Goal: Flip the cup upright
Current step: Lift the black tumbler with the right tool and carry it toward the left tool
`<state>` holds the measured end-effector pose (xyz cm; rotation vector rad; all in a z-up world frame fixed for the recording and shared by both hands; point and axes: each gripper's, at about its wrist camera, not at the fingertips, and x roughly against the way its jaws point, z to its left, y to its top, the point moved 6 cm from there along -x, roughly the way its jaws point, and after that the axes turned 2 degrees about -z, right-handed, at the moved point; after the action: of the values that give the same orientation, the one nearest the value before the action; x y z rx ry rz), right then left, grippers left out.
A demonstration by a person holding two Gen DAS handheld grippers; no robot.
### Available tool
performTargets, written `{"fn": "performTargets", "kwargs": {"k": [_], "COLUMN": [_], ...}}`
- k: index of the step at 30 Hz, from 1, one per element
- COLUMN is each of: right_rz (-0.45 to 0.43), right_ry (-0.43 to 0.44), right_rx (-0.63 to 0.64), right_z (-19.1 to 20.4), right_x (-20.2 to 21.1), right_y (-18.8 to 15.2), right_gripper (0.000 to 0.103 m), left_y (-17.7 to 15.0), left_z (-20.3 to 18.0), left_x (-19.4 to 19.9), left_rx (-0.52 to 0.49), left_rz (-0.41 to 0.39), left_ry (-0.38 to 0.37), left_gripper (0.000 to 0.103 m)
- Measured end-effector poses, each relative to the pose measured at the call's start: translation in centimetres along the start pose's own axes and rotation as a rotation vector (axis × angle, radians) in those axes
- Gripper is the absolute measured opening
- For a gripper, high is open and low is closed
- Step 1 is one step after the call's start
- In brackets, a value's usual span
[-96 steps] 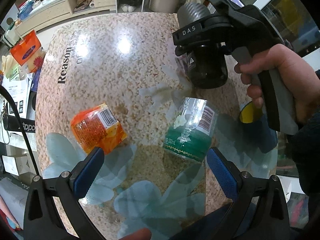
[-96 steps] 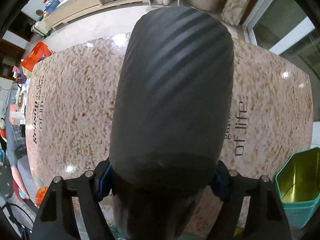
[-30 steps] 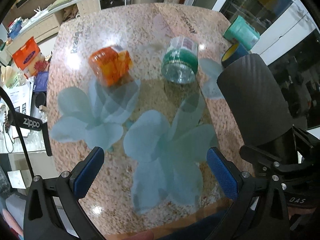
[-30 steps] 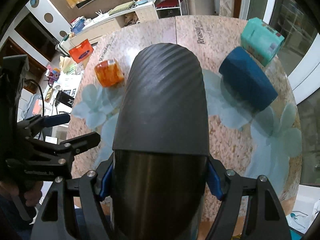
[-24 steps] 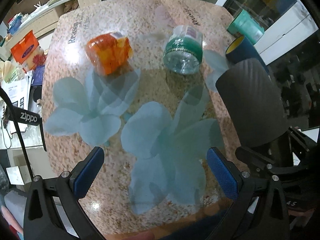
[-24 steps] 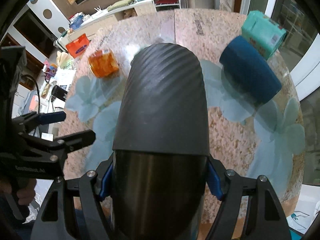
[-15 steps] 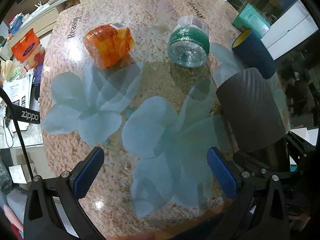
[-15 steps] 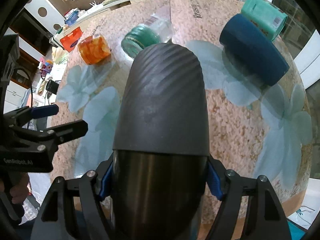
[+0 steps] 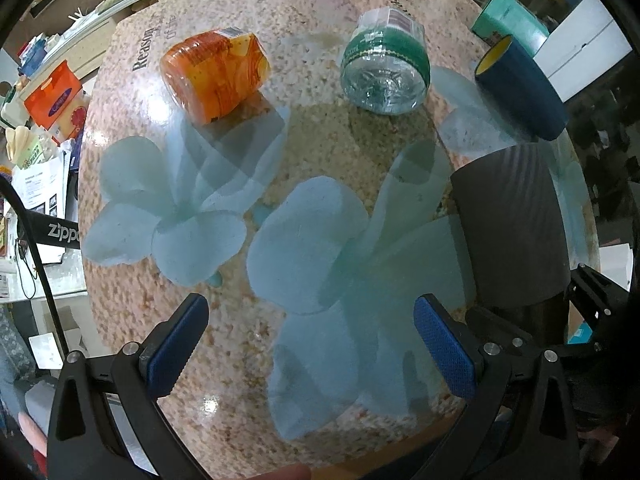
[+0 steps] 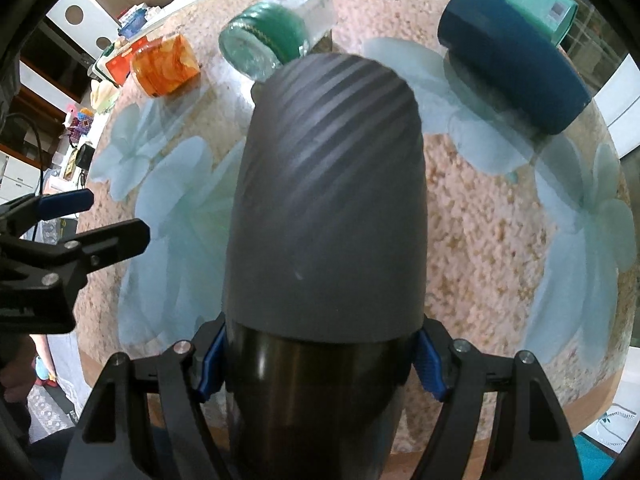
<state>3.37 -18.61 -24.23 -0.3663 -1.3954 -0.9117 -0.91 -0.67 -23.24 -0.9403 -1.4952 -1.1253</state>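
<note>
One dark ribbed cup (image 10: 328,184) fills the middle of the right wrist view, clamped between the blue pads (image 10: 428,354) of the right gripper (image 10: 320,360), which grips it at its glossy lower band. The cup points forward along the fingers, out over the table (image 10: 480,240), near the table's front-right edge; whether it touches the surface cannot be told. In the left wrist view the same cup (image 9: 512,224) sits at the right side.

The left gripper (image 9: 316,344) hovers with its jaws spread wide and nothing between them, over the pale blue flower prints near the table's front edge. That flowered middle stretch is the widest bare area.

Farther back, an orange packet (image 9: 216,76) and a green-labelled bottle (image 9: 386,76) lie on their sides, apart from each other. A navy cylinder (image 9: 520,88) lies close to the right rim, with a teal container (image 9: 510,18) just behind it at the far right corner.
</note>
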Motion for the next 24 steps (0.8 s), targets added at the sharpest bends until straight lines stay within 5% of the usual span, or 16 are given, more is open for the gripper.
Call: {"fn": "performTargets", "kwargs": {"k": [13, 24], "right_rz": [0.013, 0.013], "right_ry": [-0.005, -0.006], "right_rx": [-0.012, -0.004], "right_z": [0.3, 0.5], "right_x": [-0.5, 1.2], "right_y": [0.0, 0.2], "right_gripper": [0.075, 0.103], "left_y": [-1.3, -2.2], "left_z": [0.4, 0.1], "left_x": [-0.3, 1.5], "left_rx": [0.009, 0.024], "left_rz": [0.023, 0.012], "left_ry": [-0.015, -0.062], "left_gripper": [0.103, 0.103]}}
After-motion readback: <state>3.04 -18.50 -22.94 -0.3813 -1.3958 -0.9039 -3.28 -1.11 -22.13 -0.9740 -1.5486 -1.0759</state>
